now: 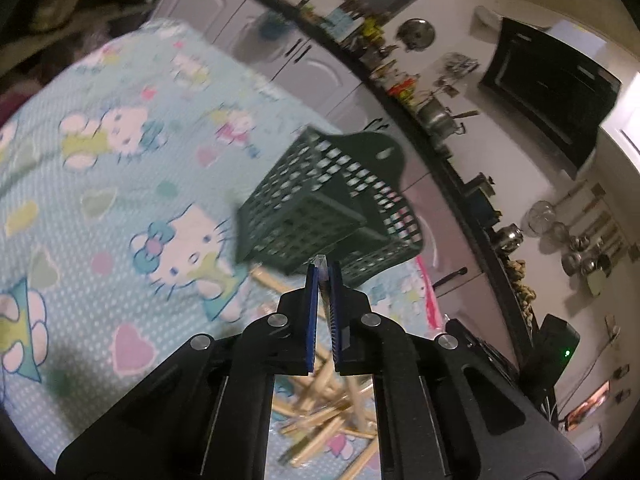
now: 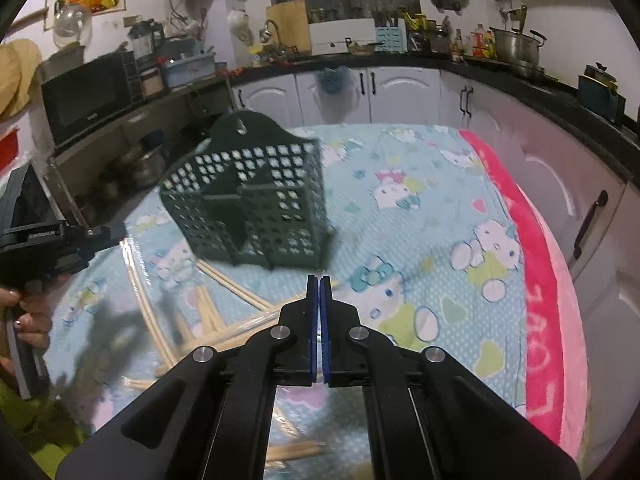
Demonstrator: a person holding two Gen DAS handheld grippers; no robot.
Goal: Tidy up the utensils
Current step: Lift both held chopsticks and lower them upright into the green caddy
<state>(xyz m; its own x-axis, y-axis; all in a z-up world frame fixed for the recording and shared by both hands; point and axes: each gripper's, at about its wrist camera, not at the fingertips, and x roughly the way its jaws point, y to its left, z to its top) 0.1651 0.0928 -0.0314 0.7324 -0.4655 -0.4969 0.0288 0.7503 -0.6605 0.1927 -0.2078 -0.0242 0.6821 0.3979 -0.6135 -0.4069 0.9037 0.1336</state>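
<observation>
Chopsticks (image 2: 224,300) lie scattered at ten o'clock beneath both clenched tongs, left (image 1: 323,270) pinching something clear, right (image 2: 319,280) empty, basket (image 2: 256,204) beyond.

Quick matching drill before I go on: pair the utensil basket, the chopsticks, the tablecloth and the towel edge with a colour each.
Things:
1. utensil basket
2. chopsticks
3. tablecloth
4. towel edge

Colours:
A. pale wood
B. bright pink
C. dark green
D. light blue with cartoon cats

Pairs: 1-C, 2-A, 3-D, 4-B
</observation>
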